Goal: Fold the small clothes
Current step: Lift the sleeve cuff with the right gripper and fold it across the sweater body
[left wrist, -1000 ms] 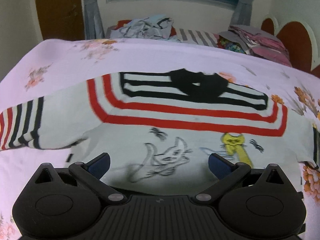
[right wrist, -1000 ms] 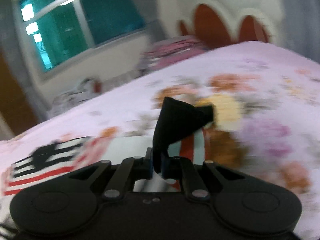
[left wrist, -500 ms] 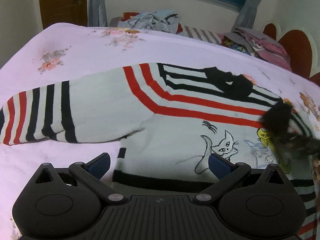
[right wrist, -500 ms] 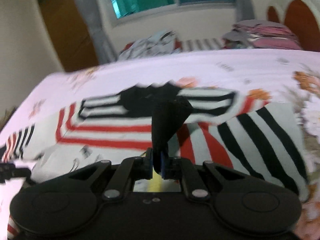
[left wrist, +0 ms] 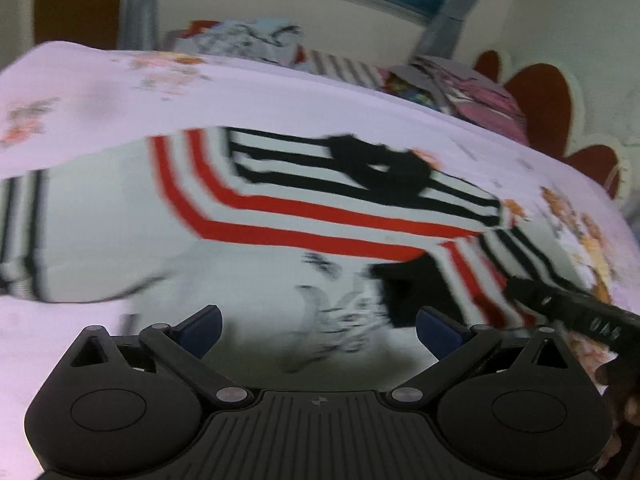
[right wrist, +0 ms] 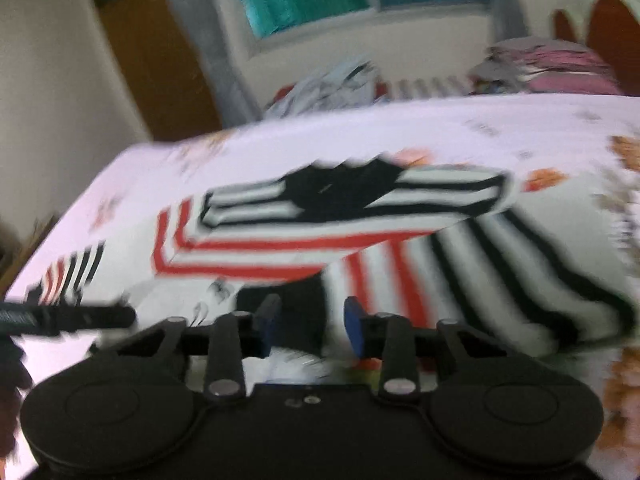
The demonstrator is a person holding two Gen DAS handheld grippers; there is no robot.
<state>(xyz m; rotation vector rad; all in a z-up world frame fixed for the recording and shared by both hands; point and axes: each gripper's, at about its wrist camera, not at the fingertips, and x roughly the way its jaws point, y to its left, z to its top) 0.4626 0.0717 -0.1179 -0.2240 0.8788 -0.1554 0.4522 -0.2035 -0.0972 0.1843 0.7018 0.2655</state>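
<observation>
Across the bed (left wrist: 280, 92) a striped sweater (left wrist: 280, 216) is spread flat, collar (left wrist: 380, 168) toward the far side and its long axis running left to right; the right sleeve (right wrist: 500, 264) is seen folded in over the chest, its black cuff (left wrist: 408, 292) lying on the body just beyond the fingers; the left sleeve (left wrist: 24, 232) is stretched out to the left, unfolded. The left gripper (left wrist: 318, 328) is held low over the near hem with its jaws wide and nothing between them; the right gripper (right wrist: 312, 328) is parted, the cuff just ahead in its gap and apparently free. The left sleeve is judged the next part to fold; it lies left of the left gripper, which is the nearer. Piled clothes (left wrist: 248, 40) are seen beyond the bed's far edge.
</observation>
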